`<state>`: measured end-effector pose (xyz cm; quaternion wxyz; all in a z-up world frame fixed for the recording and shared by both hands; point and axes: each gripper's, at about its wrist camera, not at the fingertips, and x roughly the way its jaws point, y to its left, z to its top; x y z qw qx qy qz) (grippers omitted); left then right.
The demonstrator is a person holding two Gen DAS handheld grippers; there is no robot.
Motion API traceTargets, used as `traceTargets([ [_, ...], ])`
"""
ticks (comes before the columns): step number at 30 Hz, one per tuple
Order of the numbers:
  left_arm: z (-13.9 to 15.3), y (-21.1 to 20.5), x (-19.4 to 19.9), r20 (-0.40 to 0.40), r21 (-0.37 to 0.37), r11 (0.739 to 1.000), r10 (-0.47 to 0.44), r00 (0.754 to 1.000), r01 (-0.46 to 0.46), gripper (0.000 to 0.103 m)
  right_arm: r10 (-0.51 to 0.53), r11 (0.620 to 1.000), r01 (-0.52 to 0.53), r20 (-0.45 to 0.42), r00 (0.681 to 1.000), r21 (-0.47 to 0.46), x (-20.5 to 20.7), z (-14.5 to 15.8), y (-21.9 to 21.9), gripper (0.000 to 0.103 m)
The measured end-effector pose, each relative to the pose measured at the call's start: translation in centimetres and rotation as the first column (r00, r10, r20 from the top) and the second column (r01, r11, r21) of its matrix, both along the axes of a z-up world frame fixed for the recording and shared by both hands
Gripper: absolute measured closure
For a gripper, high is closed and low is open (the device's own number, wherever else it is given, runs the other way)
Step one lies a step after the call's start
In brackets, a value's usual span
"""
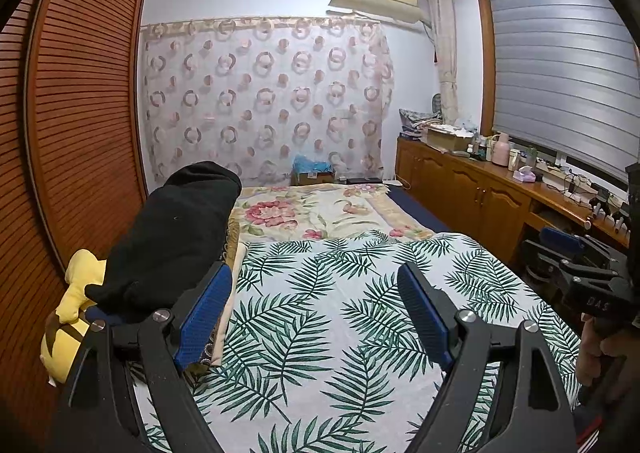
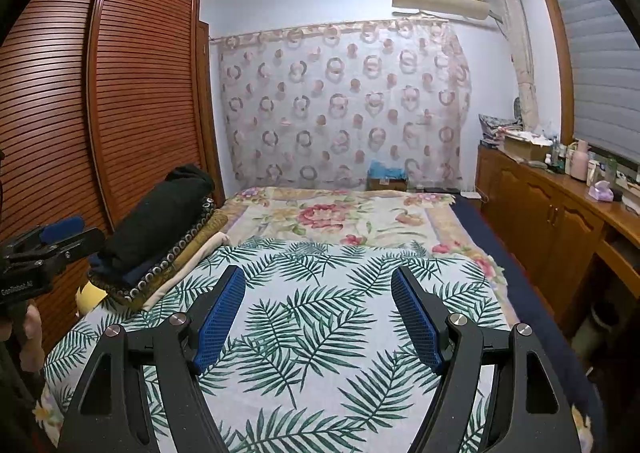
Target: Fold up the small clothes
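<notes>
Both the left gripper [image 1: 316,305] and right gripper [image 2: 318,307] hover with fingers released and empty above the palm-leaf sheet [image 2: 320,317]. The black garment [image 2: 156,217] lies at ten o'clock atop stacked bedding; the left should pinch one edge cleanly.

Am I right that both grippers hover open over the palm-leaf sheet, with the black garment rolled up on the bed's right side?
Not quite: the black garment lies on the bed's left side, by the wardrobe, as the right wrist view shows. Both grippers do hover open over the palm-leaf sheet.
</notes>
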<state>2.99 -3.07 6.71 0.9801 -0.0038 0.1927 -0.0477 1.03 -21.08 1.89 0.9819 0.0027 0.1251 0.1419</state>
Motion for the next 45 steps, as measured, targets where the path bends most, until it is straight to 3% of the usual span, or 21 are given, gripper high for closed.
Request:
traceTargets([
  [45, 0.0, -0.1, -0.1, 0.002, -0.003, 1.000, -0.004, 1.000, 0.004, 0.018, 0.005, 1.000, -0.005, 0.011, 1.000, -0.008, -0.1, 0.0, -1.8, 0.026],
])
